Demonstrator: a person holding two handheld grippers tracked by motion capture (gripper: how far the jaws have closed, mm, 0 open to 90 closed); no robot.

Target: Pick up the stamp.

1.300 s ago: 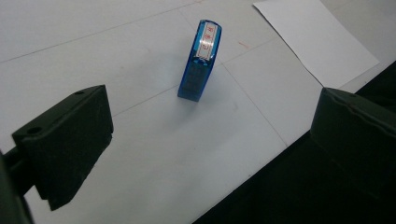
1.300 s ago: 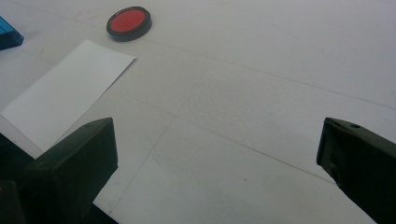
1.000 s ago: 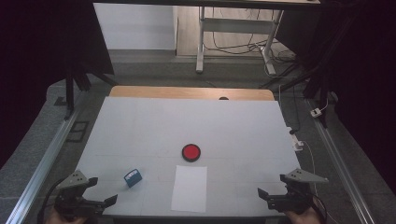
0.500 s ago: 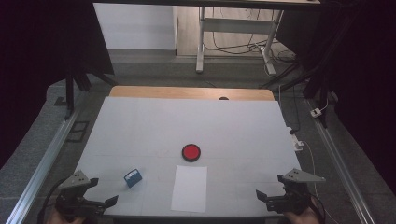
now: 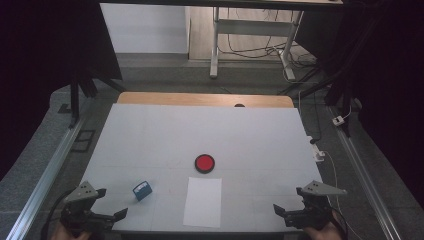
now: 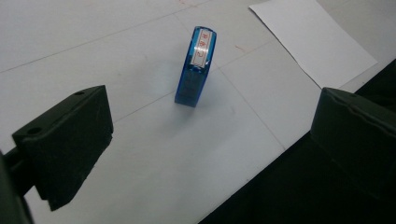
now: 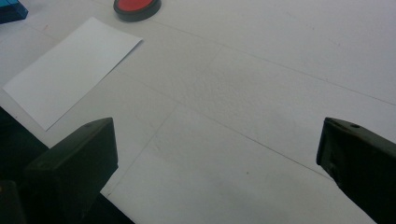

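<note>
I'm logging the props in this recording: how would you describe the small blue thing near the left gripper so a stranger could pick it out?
Start from the white table and go to its near left part, just ahead of the left gripper. The blue stamp stands there, left of the sheet of paper. It is the one blue block, with a white label with red marks on top, unlike the round red ink pad.

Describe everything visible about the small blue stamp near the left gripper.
The blue stamp is a small, narrow block of translucent blue plastic. Its top face carries a white label with red characters too small to read. It stands upright on the white table, slightly askew to the table edge, left of the white paper sheet and nearer than the red ink pad. Nothing touches it but the table; the left gripper, jaws open, points toward it from short of it.
</note>
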